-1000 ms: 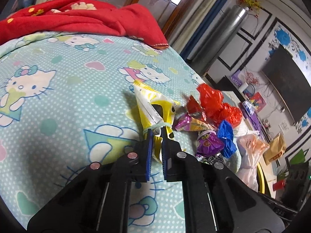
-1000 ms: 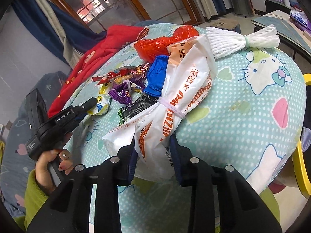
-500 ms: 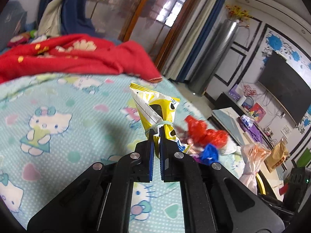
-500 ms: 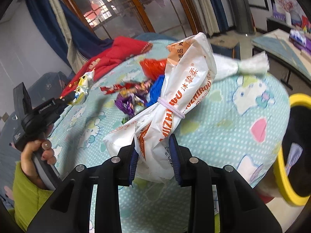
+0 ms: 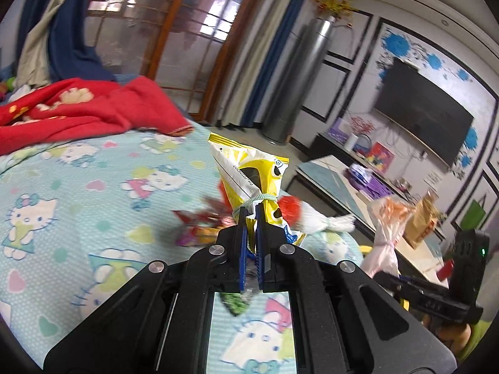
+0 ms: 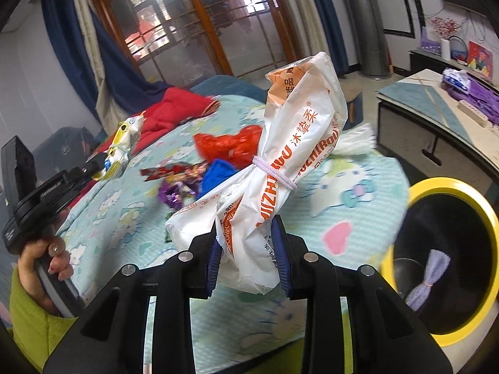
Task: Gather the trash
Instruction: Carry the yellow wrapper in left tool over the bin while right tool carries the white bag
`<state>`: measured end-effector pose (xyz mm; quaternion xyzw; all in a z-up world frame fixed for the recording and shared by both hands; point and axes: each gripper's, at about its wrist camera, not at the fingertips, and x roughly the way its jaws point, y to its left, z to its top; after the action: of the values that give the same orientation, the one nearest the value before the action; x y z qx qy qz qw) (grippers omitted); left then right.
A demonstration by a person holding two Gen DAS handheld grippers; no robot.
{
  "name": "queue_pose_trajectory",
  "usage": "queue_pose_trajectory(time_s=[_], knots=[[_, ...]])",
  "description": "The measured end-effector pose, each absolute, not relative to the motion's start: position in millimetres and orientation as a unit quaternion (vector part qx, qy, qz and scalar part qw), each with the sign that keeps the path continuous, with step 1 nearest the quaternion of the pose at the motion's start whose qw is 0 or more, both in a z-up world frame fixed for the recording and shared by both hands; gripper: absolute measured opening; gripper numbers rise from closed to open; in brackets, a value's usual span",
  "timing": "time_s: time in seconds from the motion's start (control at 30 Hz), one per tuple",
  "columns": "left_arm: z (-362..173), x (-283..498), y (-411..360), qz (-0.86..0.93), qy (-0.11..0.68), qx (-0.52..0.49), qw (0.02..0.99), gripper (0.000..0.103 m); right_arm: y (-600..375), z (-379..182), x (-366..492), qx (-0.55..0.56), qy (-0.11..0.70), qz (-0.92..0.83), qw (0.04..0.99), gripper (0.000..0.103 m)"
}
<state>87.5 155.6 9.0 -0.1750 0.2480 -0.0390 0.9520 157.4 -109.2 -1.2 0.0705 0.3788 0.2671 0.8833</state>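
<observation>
The left gripper (image 5: 252, 218) clamps a banded yellow snack packet (image 5: 249, 177); the right gripper (image 6: 246, 243) clamps a banded white-and-orange plastic bag (image 6: 296, 155), left of a yellow-rimmed bin (image 6: 449, 187).

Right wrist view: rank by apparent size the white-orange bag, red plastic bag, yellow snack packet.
1. white-orange bag, though it sits in the right claw nearest the camera, which inflates it.
2. red plastic bag.
3. yellow snack packet, smallest, but farther off in the left claw.

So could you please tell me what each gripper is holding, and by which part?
Left gripper: yellow snack wrapper, pinched just below its band. Right gripper: white-and-orange plastic bag, held near its lower end.
</observation>
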Motion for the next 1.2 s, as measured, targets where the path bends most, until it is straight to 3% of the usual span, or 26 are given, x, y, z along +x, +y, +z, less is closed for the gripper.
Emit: queue_pose_trajectory(time_s=[1.2], knots=[[-16.5,100.4,9.7,-0.188,0.278,-0.095,0.937,0.002,-243.1,-9.9,149.6,0.077,0.359,0.137,0.920,0.029]])
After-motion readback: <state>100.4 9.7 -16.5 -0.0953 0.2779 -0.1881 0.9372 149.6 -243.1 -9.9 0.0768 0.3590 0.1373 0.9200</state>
